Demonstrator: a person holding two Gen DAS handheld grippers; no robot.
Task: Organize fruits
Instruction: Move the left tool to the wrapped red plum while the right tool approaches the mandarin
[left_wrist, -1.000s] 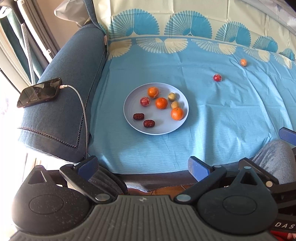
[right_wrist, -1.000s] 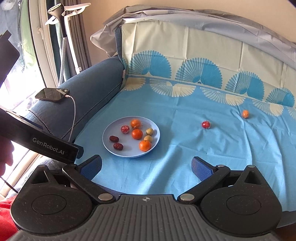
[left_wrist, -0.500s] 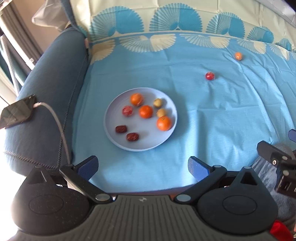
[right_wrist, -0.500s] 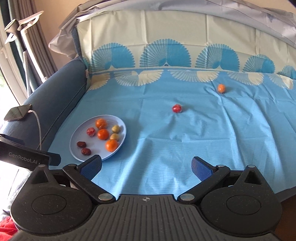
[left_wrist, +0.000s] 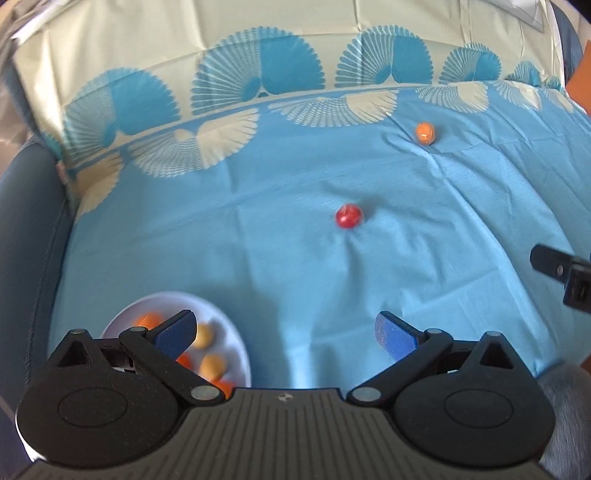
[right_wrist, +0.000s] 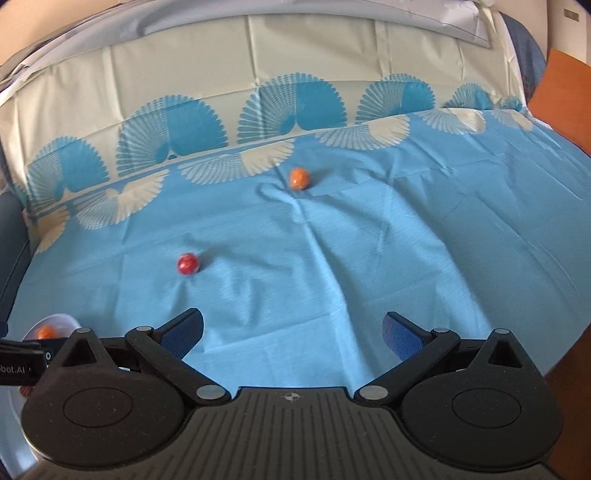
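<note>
Left hand-held gripper (left_wrist: 284, 334) spread wide over the plate (left_wrist: 236, 332), right hand-held gripper (right_wrist: 293, 332) wide too, red fruit (left_wrist: 348, 216) and orange fruit (left_wrist: 424, 132) loose on the blue cloth (left_wrist: 258, 240)

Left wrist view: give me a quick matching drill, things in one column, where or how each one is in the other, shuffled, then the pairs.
1. red fruit
2. orange fruit
3. plate
4. left tool

A. open, holding nothing
B. far back on the cloth, near the fan pattern
C. mid-cloth, alone
D. near left, holding several fruits

Pairs: 1-C, 2-B, 3-D, 4-A
</note>
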